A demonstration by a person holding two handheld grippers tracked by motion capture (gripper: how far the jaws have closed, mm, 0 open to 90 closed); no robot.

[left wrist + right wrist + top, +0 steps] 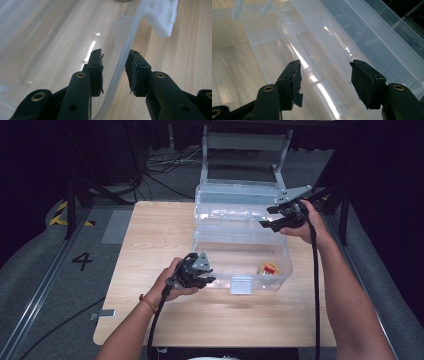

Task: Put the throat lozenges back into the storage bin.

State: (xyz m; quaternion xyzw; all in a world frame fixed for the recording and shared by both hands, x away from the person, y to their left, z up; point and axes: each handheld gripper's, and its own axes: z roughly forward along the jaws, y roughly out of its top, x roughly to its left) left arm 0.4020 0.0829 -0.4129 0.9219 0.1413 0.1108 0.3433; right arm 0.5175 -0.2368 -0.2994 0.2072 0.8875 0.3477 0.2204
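A clear plastic box (226,251) stands open on the wooden table, its lid (235,200) tipped up at the back. A small yellow and red object (268,268) lies inside, near the front right corner. My left gripper (209,280) is at the box's front left corner. In the left gripper view its jaws (115,53) straddle the thin front wall (130,40) with a gap left at the inner pad. My right gripper (266,218) hovers over the box's right side by the lid. It (324,63) stands open with nothing between its pads.
A white latch (241,284) hangs at the middle of the box's front wall, and it appears again as the latch (162,17) in the left gripper view. Bare tabletop (160,235) spreads to the left and in front. A metal frame (245,145) stands behind the table.
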